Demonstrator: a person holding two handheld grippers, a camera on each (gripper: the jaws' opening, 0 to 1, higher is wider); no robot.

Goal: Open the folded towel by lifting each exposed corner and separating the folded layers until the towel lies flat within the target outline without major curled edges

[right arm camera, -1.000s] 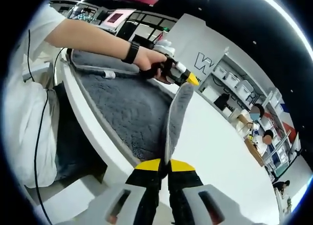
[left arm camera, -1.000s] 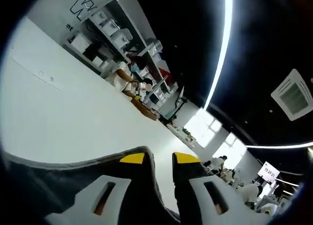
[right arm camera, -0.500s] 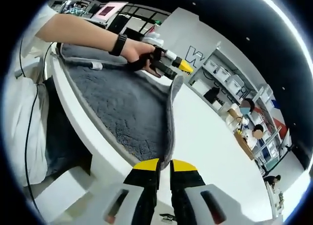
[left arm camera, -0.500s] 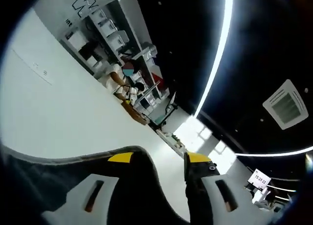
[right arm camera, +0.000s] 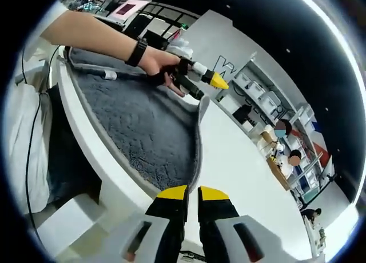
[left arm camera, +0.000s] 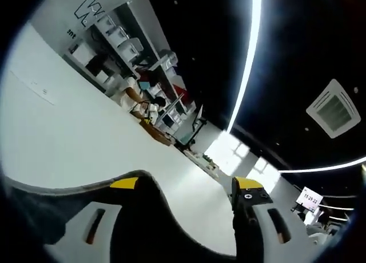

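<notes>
The dark grey towel [right arm camera: 143, 126] lies spread on a white table [right arm camera: 91, 160]. My right gripper [right arm camera: 192, 192] is shut on the towel's near edge, which rises slightly into the jaws. A hand holds my left gripper [right arm camera: 209, 87] just above the towel's far corner [right arm camera: 203, 102], its yellow-tipped jaws apart and off the cloth. In the left gripper view the left gripper [left arm camera: 184, 184] stands wide open, and a strip of the grey towel [left arm camera: 34, 203] runs along the lower left beside one jaw.
The table's edge [right arm camera: 74, 108] runs along the towel's left side, with a white bag and a cable [right arm camera: 28, 137] below it. Shelves with boxes [right arm camera: 257, 88] and seated people [right arm camera: 283, 151] stand far off across a white floor [left arm camera: 68, 137].
My left gripper's jaws have spread wide and let go of the towel's corner, which has dropped toward the table. My right gripper stays shut on the near edge.
</notes>
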